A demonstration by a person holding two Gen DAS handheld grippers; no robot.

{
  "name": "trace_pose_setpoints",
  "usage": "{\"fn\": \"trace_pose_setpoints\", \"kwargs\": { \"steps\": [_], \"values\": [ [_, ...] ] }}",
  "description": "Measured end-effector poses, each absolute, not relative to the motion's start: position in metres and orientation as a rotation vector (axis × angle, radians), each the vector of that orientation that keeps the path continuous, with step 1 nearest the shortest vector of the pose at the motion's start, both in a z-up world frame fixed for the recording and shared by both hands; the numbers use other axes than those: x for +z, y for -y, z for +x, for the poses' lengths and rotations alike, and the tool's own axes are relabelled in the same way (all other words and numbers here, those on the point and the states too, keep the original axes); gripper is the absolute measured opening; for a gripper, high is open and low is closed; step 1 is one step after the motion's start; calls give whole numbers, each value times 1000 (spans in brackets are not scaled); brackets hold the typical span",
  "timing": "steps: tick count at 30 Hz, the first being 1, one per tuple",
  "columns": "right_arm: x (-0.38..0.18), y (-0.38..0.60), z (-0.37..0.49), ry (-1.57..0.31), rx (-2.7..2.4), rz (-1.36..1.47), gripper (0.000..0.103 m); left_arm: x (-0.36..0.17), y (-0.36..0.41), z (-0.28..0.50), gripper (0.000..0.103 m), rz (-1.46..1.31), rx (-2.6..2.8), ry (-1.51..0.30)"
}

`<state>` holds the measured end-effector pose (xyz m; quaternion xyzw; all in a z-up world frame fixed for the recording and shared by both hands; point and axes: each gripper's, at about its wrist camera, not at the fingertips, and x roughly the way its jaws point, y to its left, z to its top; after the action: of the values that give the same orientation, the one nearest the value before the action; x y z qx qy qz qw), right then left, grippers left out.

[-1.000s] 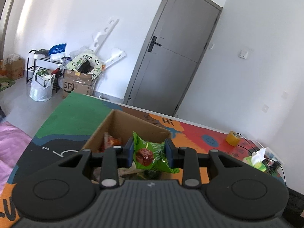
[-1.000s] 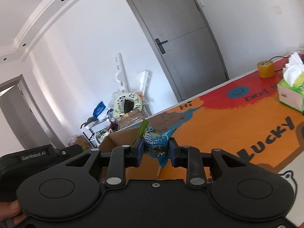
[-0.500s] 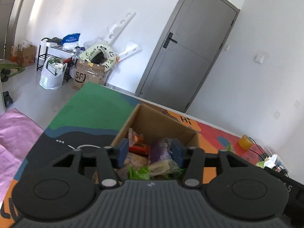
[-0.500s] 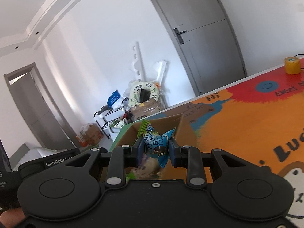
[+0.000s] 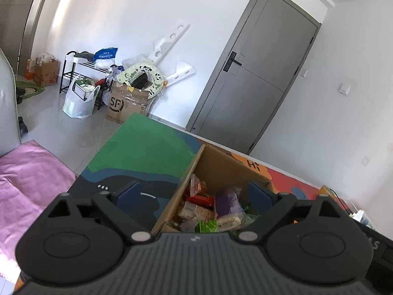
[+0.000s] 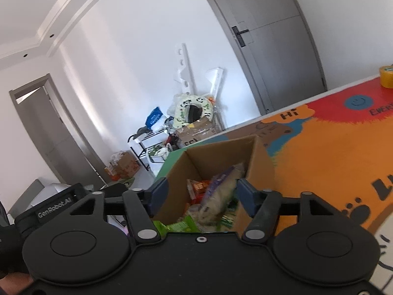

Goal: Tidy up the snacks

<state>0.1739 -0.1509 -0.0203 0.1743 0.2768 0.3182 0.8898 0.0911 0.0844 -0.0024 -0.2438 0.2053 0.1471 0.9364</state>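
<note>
An open cardboard box (image 5: 221,162) stands on the colourful table mat (image 5: 147,152), filled with several snack packets: a red one (image 5: 200,198), a purple one (image 5: 228,201) and a green one (image 5: 206,226) among them. My left gripper (image 5: 194,195) hovers over the box's near left corner. Its jaws are opening wide and nothing is between the pads. In the right wrist view the same box (image 6: 221,152) lies just ahead. My right gripper (image 6: 202,193) hangs above it with its jaws opening and nothing gripped. A blurred purple-and-white packet (image 6: 218,194) shows below them in the box.
A yellow tape roll (image 6: 386,76) sits at the mat's far edge. The other gripper's black housing (image 6: 54,207) is close on the left. Beyond the table are a grey door (image 5: 258,73), floor clutter with a carton (image 5: 125,105), and a pink cloth (image 5: 29,172).
Both grippers came in over the box. The left let go of a green packet and the right let go of a blue one, and both jaws spread apart.
</note>
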Motion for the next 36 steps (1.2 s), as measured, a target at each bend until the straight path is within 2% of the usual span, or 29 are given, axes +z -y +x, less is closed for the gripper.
{"fn": "trace_pose_setpoints", "kwargs": {
  "steps": [1,5,8,11,15,36],
  "values": [
    [-21,155,171,-574,649,357,77,-3,-83,90,95,-490,297,-424],
    [-23,168,166,-588,610,336,82,-2,-81,87,99,-483,280,-428],
    [-25,179,163,-596,594,326,93,-1,-80,86,101,-480,275,-429],
    [-25,189,161,-600,577,327,95,0,-76,84,101,-463,253,-426],
    [-25,202,157,-609,564,328,103,1,-71,85,102,-440,232,-437],
    [-1,260,127,-611,518,285,103,32,-33,65,102,-257,100,-510]
  ]
}}
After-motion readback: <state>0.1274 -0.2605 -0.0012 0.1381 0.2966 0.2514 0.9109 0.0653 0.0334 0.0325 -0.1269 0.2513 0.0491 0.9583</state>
